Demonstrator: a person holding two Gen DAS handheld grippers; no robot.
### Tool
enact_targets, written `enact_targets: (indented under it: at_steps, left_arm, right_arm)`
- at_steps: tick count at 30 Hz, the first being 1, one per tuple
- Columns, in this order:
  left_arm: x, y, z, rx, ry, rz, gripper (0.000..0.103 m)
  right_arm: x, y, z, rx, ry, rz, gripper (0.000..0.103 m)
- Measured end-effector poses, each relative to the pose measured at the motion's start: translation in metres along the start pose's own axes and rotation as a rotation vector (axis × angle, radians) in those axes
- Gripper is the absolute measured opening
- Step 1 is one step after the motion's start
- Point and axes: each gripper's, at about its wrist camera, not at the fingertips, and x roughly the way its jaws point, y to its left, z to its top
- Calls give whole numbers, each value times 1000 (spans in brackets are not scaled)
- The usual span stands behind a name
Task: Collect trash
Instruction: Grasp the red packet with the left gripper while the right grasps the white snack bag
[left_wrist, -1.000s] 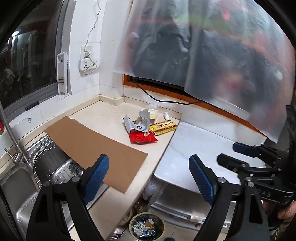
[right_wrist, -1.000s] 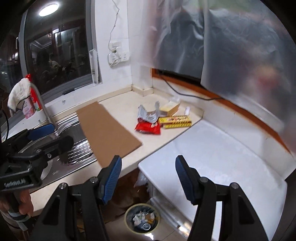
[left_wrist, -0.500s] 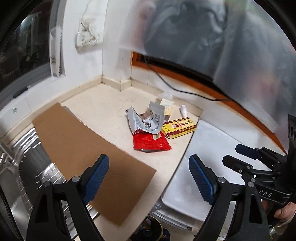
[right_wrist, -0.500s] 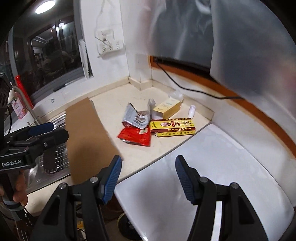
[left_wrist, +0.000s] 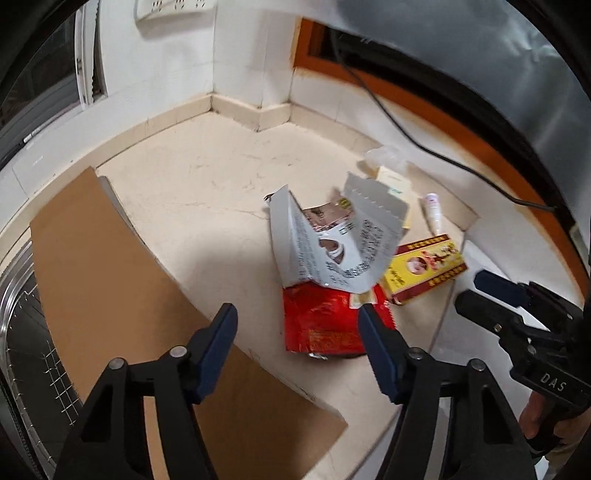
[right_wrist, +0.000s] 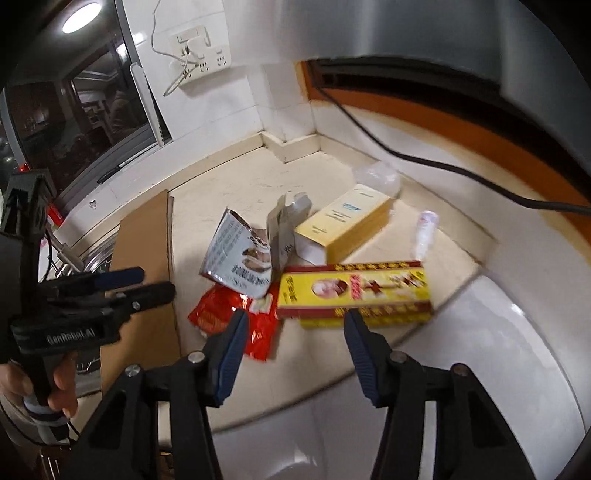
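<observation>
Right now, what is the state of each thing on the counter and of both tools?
Left tool: open, empty.
Right tool: open, empty.
Red wrapper: flat, crumpled.
Silver packet: torn open.
Yellow-red box: lying flat, closed.
Cardboard sheet: flat, overhanging the sink.

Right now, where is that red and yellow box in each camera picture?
Left wrist view: the red and yellow box lies right of centre, beside the red wrapper.
Right wrist view: the box lies at centre, just beyond the open right gripper.
Shared landmark: the red wrapper, touching the box's end.
</observation>
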Motion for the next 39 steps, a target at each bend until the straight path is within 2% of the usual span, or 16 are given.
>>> enact_targets:
  at_steps: [5,9,12,14,16,18,24,30,35,39]
  left_arm:
    - [5,6,1,-26,-1,20,64]
    - [9,9,-3,-39,10,27,64]
    - [10,9,-6,-39,21,24,64]
    - [11,10,-8,-42,29,23,64]
    - [11,10,-9,-45,32,19,64]
    - [10,10,-9,-47,29,14,64]
    - [1,5,-8,-51,16,-16,64]
    - [11,-6,0,-36,38,-43,64]
    - [43,-19,5,-27,121,-62,65]
    - [62,-32,7,-19,165,-78,65]
  right_arm:
    - [38,11,18,-17,13,51,41]
    - [65,18,29,-23,24,48,32]
    - [83,21,34,-20,47,44,21]
    - [90,22,35,-27,53,40,9]
    - [90,22,35,-33,44,42,4]
    - [85,23,34,-40,21,63,3]
    - [43,20,42,-53,-127,47,3]
    - [-1,4,40,-66,-265,-119,3]
    - [-14,-18,22,-34,-281,-201,3]
    - [-19,-27,11,-14,-277,-215,3]
